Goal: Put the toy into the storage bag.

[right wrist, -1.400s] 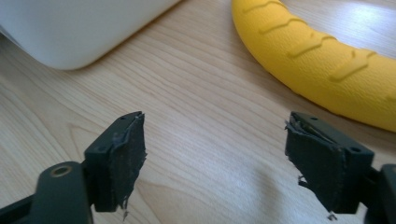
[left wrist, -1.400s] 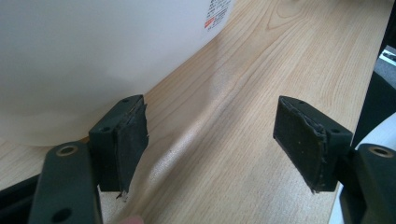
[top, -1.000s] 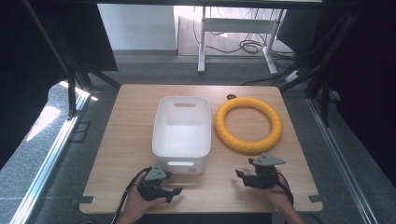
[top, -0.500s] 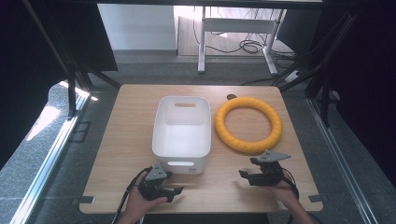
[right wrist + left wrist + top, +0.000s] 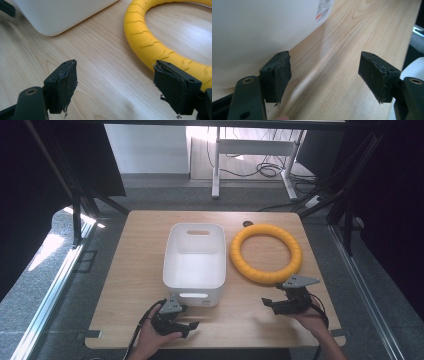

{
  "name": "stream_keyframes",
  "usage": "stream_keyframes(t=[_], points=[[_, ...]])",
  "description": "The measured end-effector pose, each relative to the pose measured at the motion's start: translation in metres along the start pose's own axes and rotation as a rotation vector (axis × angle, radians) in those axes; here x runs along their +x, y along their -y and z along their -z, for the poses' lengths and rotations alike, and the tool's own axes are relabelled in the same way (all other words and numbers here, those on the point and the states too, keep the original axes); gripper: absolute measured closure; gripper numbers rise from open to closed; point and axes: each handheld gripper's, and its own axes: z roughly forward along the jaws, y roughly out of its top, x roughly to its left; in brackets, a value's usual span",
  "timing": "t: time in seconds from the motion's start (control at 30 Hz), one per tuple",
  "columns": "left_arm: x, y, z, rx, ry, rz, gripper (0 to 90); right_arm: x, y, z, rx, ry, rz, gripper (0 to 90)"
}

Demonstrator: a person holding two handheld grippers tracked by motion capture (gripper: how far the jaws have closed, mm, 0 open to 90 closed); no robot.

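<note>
Your right gripper [image 5: 268, 302] sits near the table's front right, jaws wide apart and just been opening, nothing between the pads [image 5: 65, 82]. It points left across the table [image 5: 130, 270], toward the white bin [image 5: 195, 256]. Nearest thing to it is the yellow ring [image 5: 266, 253], lying flat on the right half of the table, just beside the bin's right wall and apart from it. A ring has no long axis to call; its hole faces straight up. It's bright yellow, thick, with shallow zigzag grooves running across the surface, seen close in the right gripper view [image 5: 147, 42]. In that view the ring is cut off at the top and right edges, and your right-hand jaw covers part of its near arc; whether that jaw touches the ring you can't tell.

Your left gripper [image 5: 192, 325] is at the front left, just in front of the bin, jaws wide, nothing held, bare wood between the pads [image 5: 280, 75]. The bin is rectangular, long axis running front to back, with a handle slot in each end wall. In the left gripper view its wall [image 5: 262, 32] is overexposed and the label unreadable.

A small dark thing behind the ring [image 5: 247, 224] is too small to identify.
</note>
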Motion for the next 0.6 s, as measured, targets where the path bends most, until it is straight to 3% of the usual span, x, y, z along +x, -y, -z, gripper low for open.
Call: stream_keyframes(t=[0.27, 0.37, 0.6], points=[[-0.003, 0.000, 0.001, -0.006, 0.014, -0.006, 26.2, -0.014, -0.037, 0.005, 0.078, -0.003, 0.057, 21.5], [-0.003, 0.001, 0.002, -0.009, 0.016, -0.001, 26.2, -0.023, -0.057, 0.002, 0.134, -0.011, 0.077, 22.5], [-0.004, 0.001, 0.000, 0.000, 0.017, 0.001, 26.2, -0.031, -0.073, -0.008, 0.209, -0.018, 0.116, 22.3]])
